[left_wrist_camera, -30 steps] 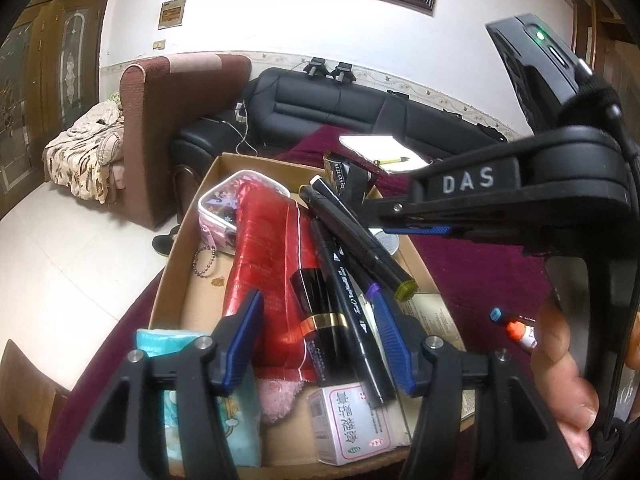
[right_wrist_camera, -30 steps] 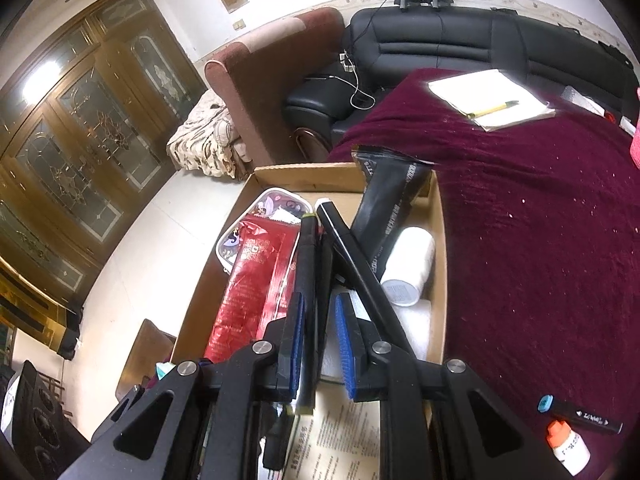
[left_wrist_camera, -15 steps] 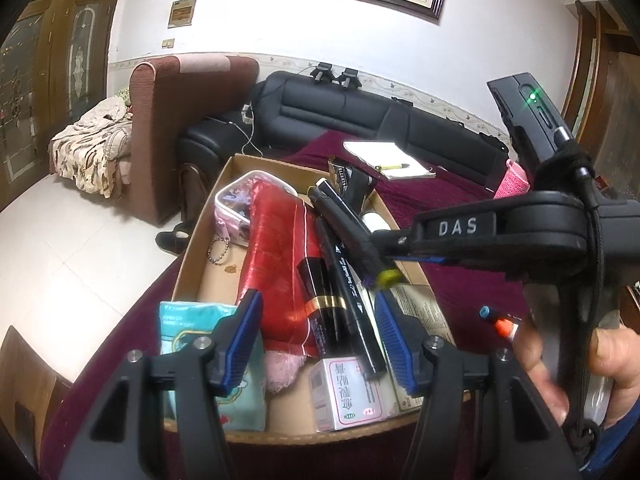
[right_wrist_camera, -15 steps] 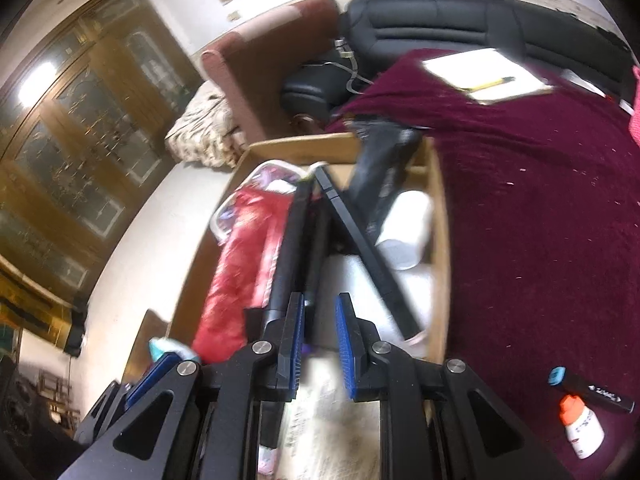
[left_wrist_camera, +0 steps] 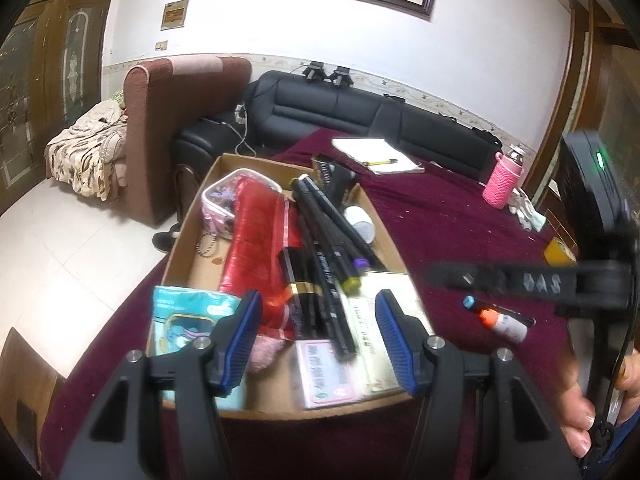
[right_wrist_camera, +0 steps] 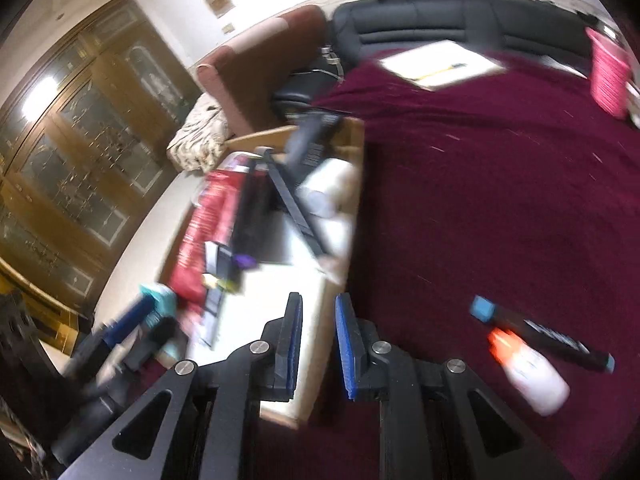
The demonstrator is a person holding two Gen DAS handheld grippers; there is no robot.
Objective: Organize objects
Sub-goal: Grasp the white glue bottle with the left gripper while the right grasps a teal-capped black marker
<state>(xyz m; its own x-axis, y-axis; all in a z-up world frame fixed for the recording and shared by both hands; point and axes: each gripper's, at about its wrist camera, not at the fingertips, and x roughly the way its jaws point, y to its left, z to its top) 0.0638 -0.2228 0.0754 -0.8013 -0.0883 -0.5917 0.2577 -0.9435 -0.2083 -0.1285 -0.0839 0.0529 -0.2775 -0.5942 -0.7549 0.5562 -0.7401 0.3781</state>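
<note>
The left gripper (left_wrist_camera: 318, 326) is held spread and empty above the cardboard box's (left_wrist_camera: 192, 216) near end; the right gripper (right_wrist_camera: 318, 344) is pressed together, empty, near a marker (right_wrist_camera: 540, 336).

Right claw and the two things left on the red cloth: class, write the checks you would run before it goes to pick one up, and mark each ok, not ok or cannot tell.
1. Right claw empty: ok, nothing between its blue pads.
2. Right claw wide enough to take something: not ok, it is shut.
3. Marker and small bottle free to take: ok, both lie on the red cloth outside the box.
4. Marker and bottle apart: cannot tell, they lie close together and the view is blurred.
5. Left claw out of the way: ok, open and empty over the near end of the box.
6. Room in the box: not ok, it is crowded.
</note>
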